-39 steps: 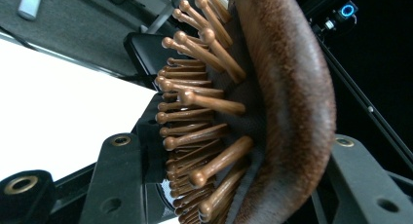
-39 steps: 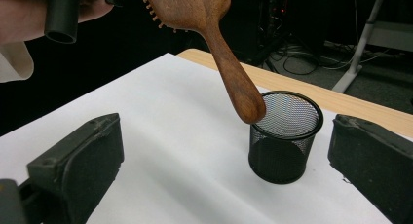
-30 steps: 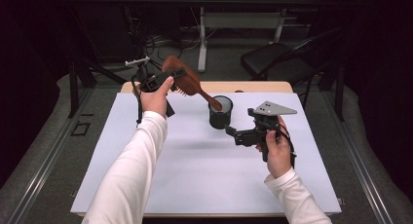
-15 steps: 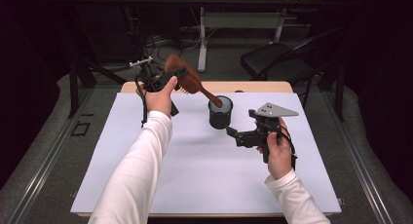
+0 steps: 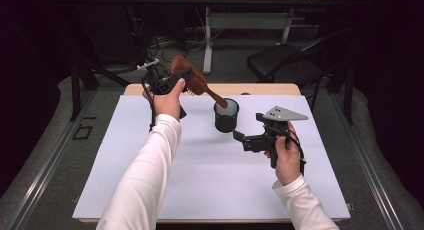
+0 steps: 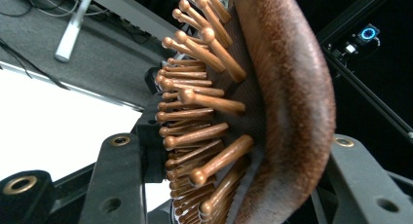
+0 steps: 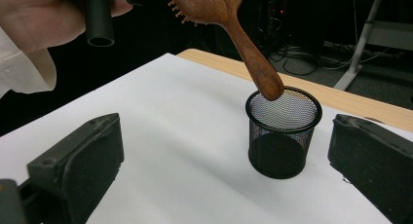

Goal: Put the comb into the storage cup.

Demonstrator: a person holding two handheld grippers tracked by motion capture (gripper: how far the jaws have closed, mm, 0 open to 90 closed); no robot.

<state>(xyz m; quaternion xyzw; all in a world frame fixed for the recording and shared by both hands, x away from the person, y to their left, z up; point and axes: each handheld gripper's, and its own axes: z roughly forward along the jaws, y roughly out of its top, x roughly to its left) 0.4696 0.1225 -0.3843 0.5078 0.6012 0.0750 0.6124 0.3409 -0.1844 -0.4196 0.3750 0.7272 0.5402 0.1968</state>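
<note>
A brown wooden hairbrush (image 5: 196,81) is clamped by its bristled head in my left gripper (image 5: 184,79), which is raised over the back left of the white sheet. In the left gripper view the jaws press on both sides of the hairbrush head (image 6: 282,102), its pegs pointing left. The handle (image 7: 246,46) slants down to the rim of a black mesh cup (image 7: 282,131); whether it touches is unclear. The cup (image 5: 226,117) stands upright mid-table. My right gripper (image 5: 250,126) hovers just right of the cup, open and with nothing between its fingers (image 7: 80,160).
A white sheet (image 5: 200,180) covers the table, with the wooden tabletop's back edge (image 5: 265,89) showing behind it. A dark chair (image 5: 280,65) and desk legs stand beyond the table. The person's left hand (image 7: 39,19) is at the upper left of the right gripper view.
The left hand has shifted slightly with the brush, the handle tip staying at the cup's rim. The right gripper has not moved.
</note>
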